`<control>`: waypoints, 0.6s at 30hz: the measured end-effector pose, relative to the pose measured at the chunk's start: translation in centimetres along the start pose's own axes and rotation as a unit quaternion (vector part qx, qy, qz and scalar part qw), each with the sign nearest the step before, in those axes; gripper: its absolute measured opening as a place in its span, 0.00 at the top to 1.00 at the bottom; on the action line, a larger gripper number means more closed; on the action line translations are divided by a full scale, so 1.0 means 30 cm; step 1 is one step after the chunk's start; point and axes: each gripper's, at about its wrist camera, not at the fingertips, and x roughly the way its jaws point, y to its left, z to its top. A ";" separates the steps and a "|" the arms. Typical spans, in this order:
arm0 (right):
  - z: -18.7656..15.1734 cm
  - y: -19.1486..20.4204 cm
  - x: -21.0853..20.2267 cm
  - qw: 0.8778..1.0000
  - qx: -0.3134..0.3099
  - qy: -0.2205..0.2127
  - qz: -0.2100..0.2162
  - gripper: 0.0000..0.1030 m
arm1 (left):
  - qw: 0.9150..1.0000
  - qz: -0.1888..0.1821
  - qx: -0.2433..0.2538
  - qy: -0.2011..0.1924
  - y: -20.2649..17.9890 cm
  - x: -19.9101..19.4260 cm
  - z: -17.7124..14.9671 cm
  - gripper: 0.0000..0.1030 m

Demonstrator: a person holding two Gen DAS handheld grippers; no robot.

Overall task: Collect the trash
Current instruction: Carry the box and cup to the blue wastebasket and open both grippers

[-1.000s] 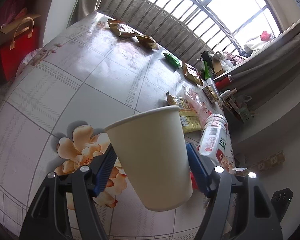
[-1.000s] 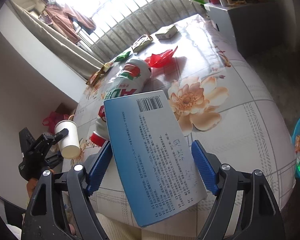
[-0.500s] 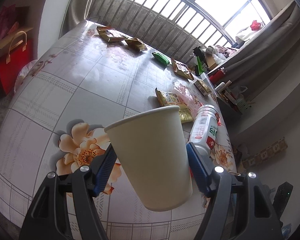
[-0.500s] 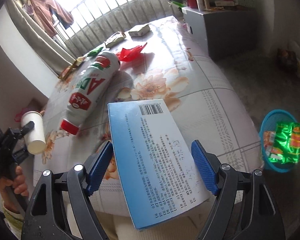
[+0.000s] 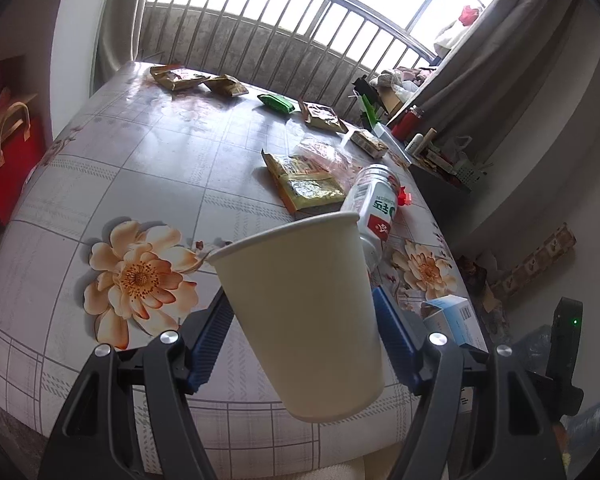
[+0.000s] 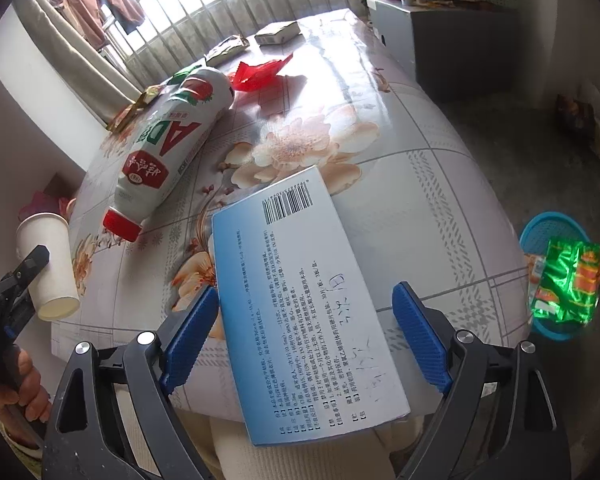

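Left wrist view shows my left gripper [image 5: 302,344] clamped on a paper cup [image 5: 300,312], both blue pads pressed against its sides, the cup tilted and held above the near edge of the table [image 5: 100,184]. Beyond it a white bottle [image 5: 374,208] lies on its side on the flowered cloth, with a yellow packet [image 5: 306,186] just beside it and more wrappers scattered toward the window.

On the right wrist view, my right gripper [image 6: 304,336] is opening: its jaws are spreading around a blue box [image 6: 300,296]. The left pad looks close against the box edge, while a clear gap shows between the right pad and the box, so I no longer count it as gripped. The box sits over the table's near edge. A blue basket [image 6: 540,236] stands on the floor to the right, holding a green wrapper [image 6: 568,280]. At far left I see the cup in the other gripper, with a hand [image 6: 20,392] on its handle.
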 end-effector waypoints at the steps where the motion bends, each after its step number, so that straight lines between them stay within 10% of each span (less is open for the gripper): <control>1: -0.002 0.004 0.002 1.000 -0.004 0.000 -0.004 0.18 | 1.000 0.001 0.006 -0.001 -0.011 0.000 -0.003 0.34; 18: -0.033 0.045 0.007 0.996 -0.062 -0.009 -0.055 0.29 | 0.998 0.000 0.069 -0.010 -0.136 0.010 -0.008 0.34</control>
